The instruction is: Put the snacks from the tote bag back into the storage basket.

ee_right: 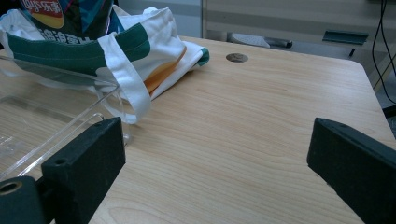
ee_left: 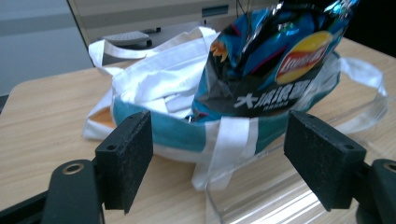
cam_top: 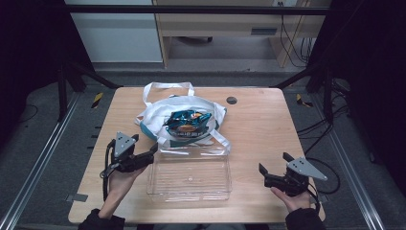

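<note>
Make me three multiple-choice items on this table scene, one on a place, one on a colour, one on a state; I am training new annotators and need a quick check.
1. Where is the chip bag?
A. in the cloth bag
B. in the clear tray
C. flat on the bare table

2. What colour is the band along the cloth bag's opening?
A. red
B. teal green
C. black

3. How do the two tools stand?
A. both open, holding nothing
B. left shut on the tray
C. right shut on a strap

Answers:
1. A, the chip bag sticks up out of the cloth bag's mouth.
2. B, both gripper views show a teal green band under the white straps.
3. A, the left tool and the right tool each show wide-apart jaws with nothing between.
</note>
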{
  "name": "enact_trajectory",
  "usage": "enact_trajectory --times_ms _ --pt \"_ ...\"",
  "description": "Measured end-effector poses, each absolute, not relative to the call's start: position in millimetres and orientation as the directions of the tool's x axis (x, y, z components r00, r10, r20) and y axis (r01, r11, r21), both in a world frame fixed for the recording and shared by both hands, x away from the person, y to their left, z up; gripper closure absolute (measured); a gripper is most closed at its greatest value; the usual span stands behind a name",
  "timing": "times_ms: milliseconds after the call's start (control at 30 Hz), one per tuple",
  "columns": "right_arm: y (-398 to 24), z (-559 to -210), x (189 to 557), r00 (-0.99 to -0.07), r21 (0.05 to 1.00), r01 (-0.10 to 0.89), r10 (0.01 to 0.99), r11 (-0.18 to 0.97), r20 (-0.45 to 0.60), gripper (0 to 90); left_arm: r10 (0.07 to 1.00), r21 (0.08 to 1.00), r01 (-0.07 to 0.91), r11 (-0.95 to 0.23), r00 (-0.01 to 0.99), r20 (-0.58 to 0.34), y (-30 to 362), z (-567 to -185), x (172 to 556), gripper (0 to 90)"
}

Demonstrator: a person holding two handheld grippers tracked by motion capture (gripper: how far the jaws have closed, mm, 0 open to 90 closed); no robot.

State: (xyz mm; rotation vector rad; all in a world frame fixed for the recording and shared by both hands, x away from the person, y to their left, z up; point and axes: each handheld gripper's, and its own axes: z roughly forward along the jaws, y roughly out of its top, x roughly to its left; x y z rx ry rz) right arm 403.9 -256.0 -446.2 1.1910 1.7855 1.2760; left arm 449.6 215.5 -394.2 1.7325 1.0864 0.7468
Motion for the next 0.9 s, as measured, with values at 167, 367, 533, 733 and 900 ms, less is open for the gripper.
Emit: enact_trajectory --times_ms 167,367,533,733,900 --pt "-256 -446 404 -0.388 0.943 0.309 0.922 0.120 0.010 4.6 0.907 0.927 0.331 -0.174 0.422 0.020 210 -388 457 23.8" --pt "-256 -446 404 -0.385 0.943 0.308 0.923 0.122 0.006 4.6 0.904 0.928 0.316 -0.199 0.425 0.049 205 -384 461 24.0" --pt "-256 -446 404 -0.383 0.943 0.310 0.924 0.123 0.005 4.6 0.906 0.931 0.313 -0.190 0.422 0.043 202 -380 467 24.6" --pt "-256 -446 405 -0.384 0.943 0.308 0.923 0.128 0.000 4.6 0.908 0.935 0.314 -0.165 0.418 0.020 199 -377 479 24.6" --pt "-256 -446 405 -0.384 0.942 0.311 0.923 0.127 0.002 4.6 0.903 0.933 0.315 -0.176 0.430 0.025 195 -376 486 25.0"
